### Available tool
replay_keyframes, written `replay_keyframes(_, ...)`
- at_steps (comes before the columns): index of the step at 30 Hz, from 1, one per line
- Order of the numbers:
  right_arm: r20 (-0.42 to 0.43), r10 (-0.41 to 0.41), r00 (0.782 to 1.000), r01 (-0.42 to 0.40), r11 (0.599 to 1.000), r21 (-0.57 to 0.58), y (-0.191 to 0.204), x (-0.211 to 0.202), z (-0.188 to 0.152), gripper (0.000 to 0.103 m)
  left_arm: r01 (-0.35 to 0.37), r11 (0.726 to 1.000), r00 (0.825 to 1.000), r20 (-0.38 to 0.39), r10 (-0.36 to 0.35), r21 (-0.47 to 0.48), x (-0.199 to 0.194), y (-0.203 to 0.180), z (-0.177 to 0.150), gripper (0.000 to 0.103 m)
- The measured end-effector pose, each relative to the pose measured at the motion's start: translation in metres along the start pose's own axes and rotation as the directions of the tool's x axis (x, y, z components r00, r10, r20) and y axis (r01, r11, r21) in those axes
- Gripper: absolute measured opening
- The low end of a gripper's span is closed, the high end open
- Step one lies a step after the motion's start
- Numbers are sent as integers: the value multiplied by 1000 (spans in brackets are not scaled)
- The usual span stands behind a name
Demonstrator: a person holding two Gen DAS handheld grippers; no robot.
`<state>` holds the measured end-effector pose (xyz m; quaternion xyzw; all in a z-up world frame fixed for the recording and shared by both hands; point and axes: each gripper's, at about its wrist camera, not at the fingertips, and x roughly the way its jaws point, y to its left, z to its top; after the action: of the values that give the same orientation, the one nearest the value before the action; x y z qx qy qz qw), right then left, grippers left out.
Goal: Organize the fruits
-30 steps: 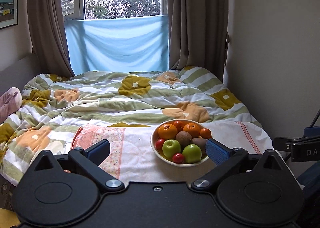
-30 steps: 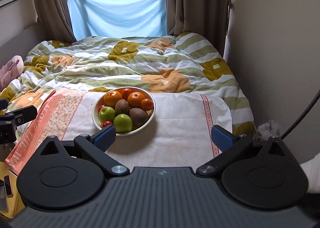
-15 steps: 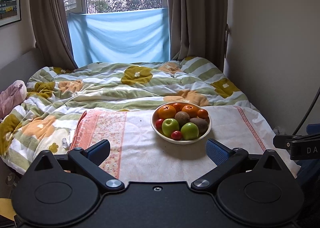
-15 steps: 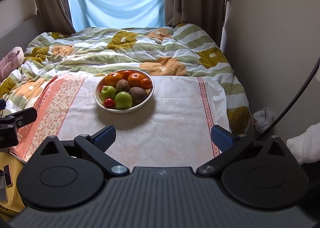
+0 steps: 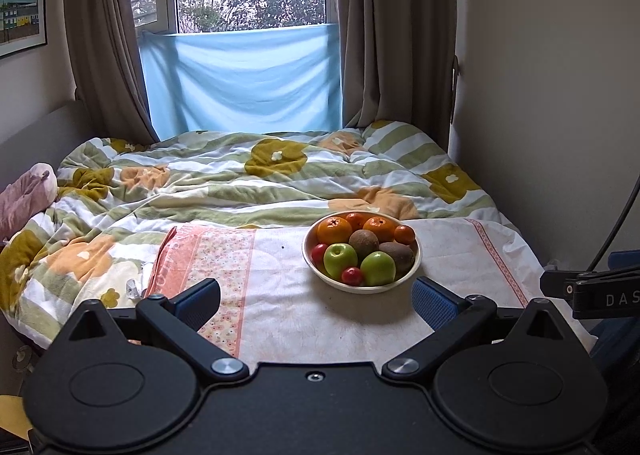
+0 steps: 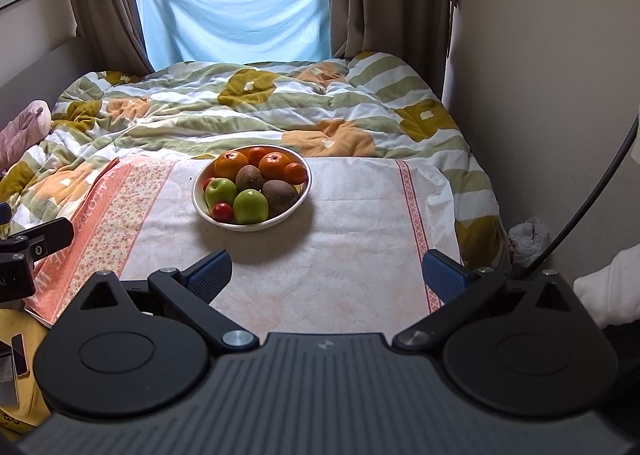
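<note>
Both hand-held grippers have drawn back from the bed over the last second: the bowl point(image 5: 416, 255) of fruit looks smaller and farther off in each wrist view, and more of the cloth point(image 6: 344, 247) lies bare in front of the fingers than before.

The left hand-held gripper point(image 5: 316, 297) hangs level above the near edge of the cloth with its blue pads wide apart and nothing between them; the bowl sits just beyond its right pad. The right hand-held gripper point(image 6: 326, 275) is held higher, tipped down at the cloth, its pads also spread wide and empty, the bowl well ahead and toward its left side.

The bowl rests on the cloth spread over the bed's flowered quilt point(image 5: 208, 183). In it lie oranges point(image 6: 230, 167) at the back, two brown kiwis point(image 6: 280, 193) in the middle, two green apples point(image 6: 250, 206) in front, and a small red fruit point(image 6: 223, 212) at the near rim.
</note>
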<state>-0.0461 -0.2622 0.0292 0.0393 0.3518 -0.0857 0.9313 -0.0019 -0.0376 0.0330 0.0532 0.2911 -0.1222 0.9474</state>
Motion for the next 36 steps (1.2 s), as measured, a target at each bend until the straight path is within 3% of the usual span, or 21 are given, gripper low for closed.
replay_keyframes(36,6,9,1000,-9,1000,16,3,-1,9,103,6,1000,1000,-1,-6,11,2,0,5,103)
